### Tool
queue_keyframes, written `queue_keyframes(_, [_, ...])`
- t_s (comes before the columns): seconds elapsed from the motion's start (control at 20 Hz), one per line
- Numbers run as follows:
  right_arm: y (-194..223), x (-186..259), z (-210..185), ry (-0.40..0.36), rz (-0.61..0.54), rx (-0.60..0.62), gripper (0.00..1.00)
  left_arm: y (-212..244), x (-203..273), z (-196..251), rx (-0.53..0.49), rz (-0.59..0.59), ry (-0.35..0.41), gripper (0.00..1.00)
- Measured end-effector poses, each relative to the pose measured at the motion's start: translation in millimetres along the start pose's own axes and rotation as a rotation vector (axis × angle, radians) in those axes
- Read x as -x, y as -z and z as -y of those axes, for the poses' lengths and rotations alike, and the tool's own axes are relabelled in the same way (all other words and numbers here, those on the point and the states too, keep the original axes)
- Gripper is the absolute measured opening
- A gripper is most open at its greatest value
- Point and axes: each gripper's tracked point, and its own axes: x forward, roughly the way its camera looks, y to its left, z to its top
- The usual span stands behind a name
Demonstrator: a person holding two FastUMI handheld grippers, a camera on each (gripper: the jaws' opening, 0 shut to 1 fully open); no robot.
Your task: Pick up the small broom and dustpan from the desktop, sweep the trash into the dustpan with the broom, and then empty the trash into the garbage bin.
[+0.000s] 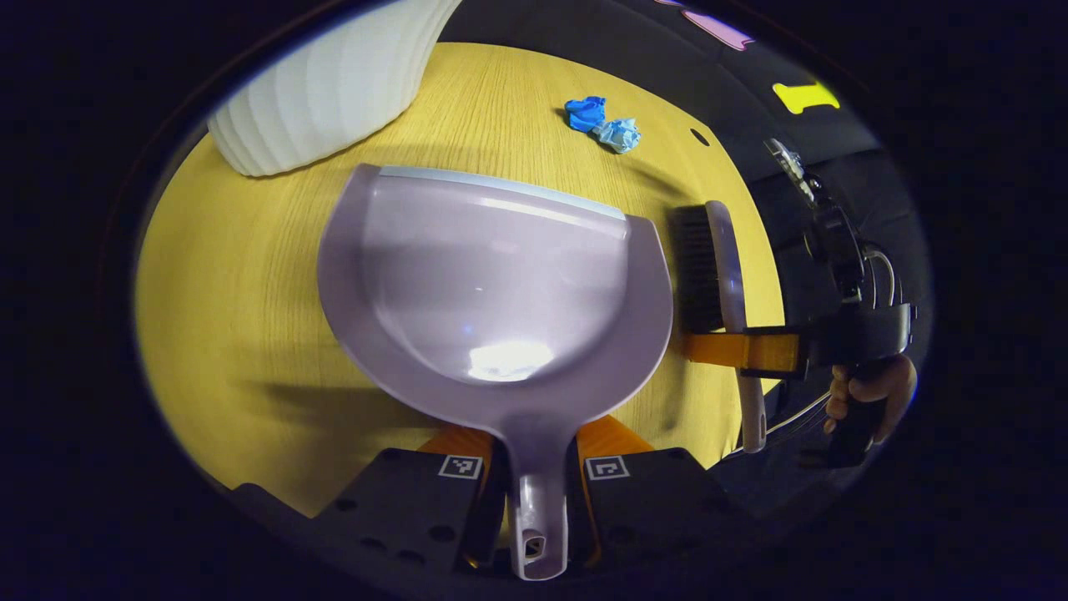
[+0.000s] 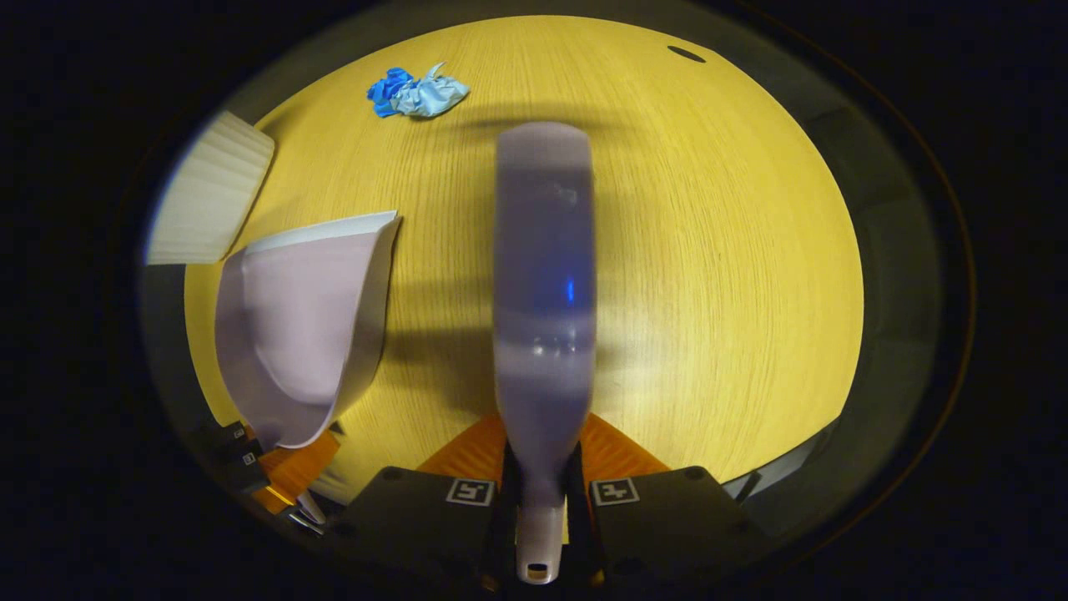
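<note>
The left gripper (image 1: pixel 534 476) is closed tight on the dustpan (image 1: pixel 492 292) handle, pan stretching toward 12 o'clock over the yellow table (image 1: pixel 242 334). The right gripper (image 2: pixel 541 492) clamps the broom (image 2: pixel 544 275) handle the same way. Blue trash (image 2: pixel 415 92) lies at 11 o'clock in the right gripper view, near the white bin (image 2: pixel 209 200) at 10.

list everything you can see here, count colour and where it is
dustpan: 1, pale lilac, over the table, handle clamped in the left gripper
broom: 1, lilac back with black bristles, handle clamped in the right gripper
trash: 2 crumpled pieces, dark blue and light blue, touching, at the table's far side
garbage bin: 1, white, ribbed, at the table's far left
table: 1, yellow wood grain
left gripper: 1, black with orange jaws
right gripper: 1, black with orange jaws
hand: 1, holding the right gripper
</note>
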Motion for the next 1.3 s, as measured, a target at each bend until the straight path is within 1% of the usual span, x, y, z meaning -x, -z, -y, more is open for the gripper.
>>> queue_keyframes(0.05, [-0.8, 4.0, -3.6, -0.007, -0.001, 0.024, 0.28, 0.5, -0.2, -0.1, -0.005, -0.002, 0.002, 0.29])
queue_keyframes(0.1, [-3.4, 7.8, -8.7, -0.028, -0.006, 0.036, 0.25, 0.4, -0.5, -0.4, -0.013, -0.005, 0.003, 0.29])
queue_keyframes(0.15, [-7.9, 10.0, -13.3, -0.049, -0.005, 0.044, 0.25, 0.6, -0.4, -1.3, -0.024, -0.011, -0.002, 0.29])
queue_keyframes(0.2, [-14.5, 12.7, -13.2, -0.052, -0.002, 0.06, 0.25, 0.7, -0.1, -2.3, -0.037, -0.016, -0.011, 0.29])
queue_keyframes(0.35, [-43.1, 27.0, 2.6, -0.014, 0.039, 0.135, 0.25, 1.3, 2.8, -7.6, -0.078, -0.038, -0.02, 0.29])
queue_keyframes(0.45, [-72.0, 41.2, 16.2, 0.01, 0.082, 0.18, 0.25, -0.2, 6.7, -17.0, -0.112, -0.049, -0.035, 0.29])
queue_keyframes(0.6, [-122.2, 52.2, 34.4, 0.034, 0.131, 0.209, 0.25, -4.1, 15.4, -26.5, -0.172, -0.08, -0.067, 0.29])
queue_keyframes(0.7, [-154.8, 51.8, 45.9, 0.063, 0.158, 0.249, 0.25, -8.4, 19.4, -28.5, -0.213, -0.114, -0.08, 0.29])
queue_keyframes(0.85, [-200.2, 44.3, 64.3, 0.149, 0.186, 0.376, 0.24, -24.8, 20.1, -25.4, -0.291, -0.159, -0.083, 0.29])
queue_keyframes(0.9, [-213.9, 40.7, 66.1, 0.165, 0.188, 0.418, 0.24, -31.6, 21.2, -25.3, -0.307, -0.174, -0.082, 0.29])
queue_keyframes(0.95, [-223.9, 34.7, 62.3, 0.165, 0.182, 0.446, 0.24, -37.3, 19.9, -26.3, -0.322, -0.188, -0.082, 0.29])
queue_keyframes(1.15, [-259.6, 11.4, 47.5, 0.142, 0.162, 0.492, 0.24, -57.9, 17.4, -36.0, -0.403, -0.235, -0.117, 0.29])
queue_keyframes(1.3, [-275.4, 3.4, 33.2, 0.142, 0.152, 0.594, 0.24, -64.5, 14.6, -39.4, -0.425, -0.259, -0.123, 0.29])
